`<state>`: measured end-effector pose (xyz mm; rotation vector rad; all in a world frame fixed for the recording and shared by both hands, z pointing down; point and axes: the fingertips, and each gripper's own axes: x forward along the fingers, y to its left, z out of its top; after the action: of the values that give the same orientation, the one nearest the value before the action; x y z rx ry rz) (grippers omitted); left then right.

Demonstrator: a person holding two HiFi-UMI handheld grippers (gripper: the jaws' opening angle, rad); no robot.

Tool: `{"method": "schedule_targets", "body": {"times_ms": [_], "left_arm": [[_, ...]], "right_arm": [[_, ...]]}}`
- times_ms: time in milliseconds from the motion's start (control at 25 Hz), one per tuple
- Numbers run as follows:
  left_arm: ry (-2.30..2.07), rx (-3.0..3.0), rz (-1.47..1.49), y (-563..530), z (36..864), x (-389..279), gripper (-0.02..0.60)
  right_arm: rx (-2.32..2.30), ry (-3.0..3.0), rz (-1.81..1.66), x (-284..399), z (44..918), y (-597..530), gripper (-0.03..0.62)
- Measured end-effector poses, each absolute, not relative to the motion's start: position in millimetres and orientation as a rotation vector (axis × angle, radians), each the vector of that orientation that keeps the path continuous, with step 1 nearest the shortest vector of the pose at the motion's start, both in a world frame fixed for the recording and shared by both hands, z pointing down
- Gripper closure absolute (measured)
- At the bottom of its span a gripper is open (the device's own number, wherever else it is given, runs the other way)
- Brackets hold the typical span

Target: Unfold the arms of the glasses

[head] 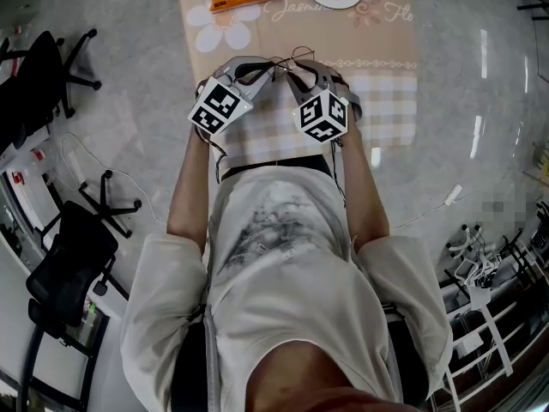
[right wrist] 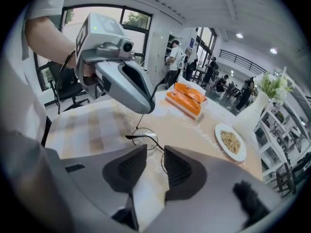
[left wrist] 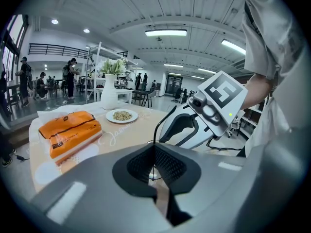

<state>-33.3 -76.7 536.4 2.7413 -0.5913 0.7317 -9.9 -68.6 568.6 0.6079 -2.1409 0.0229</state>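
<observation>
We angle the left gripper (left wrist: 155, 168) and right gripper (right wrist: 154, 166) inward over the tabletop (head: 386, 93), left fingers (left wrist: 138, 165) pinching the glasses' (right wrist: 146, 139) arm, right fingers (right wrist: 127, 169) apart.

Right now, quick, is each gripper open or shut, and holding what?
Left gripper: closed, pinching one thin arm of the glasses.
Right gripper: open, jaws apart, holding nothing; the glasses sit just beyond its tips.

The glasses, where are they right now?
In the right gripper view, the glasses sit just ahead of the right gripper, an arm pinched in the left gripper above.
</observation>
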Motion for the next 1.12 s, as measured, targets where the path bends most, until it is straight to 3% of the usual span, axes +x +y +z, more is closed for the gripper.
{"method": "schedule_targets", "body": {"times_ms": [920,1120], "left_arm": [[-0.597,2.738,0.729,-74.1,535.7,-30.8,0.575],[-0.598,2.734,0.724,-74.0,536.6,-30.4,0.575]], "right_arm": [[0.474,-2.115,-0.126,-49.5,584.0,-36.9,0.448],[0.492,-2.1,-0.16,-48.7,583.3,-39.6,0.518]]}}
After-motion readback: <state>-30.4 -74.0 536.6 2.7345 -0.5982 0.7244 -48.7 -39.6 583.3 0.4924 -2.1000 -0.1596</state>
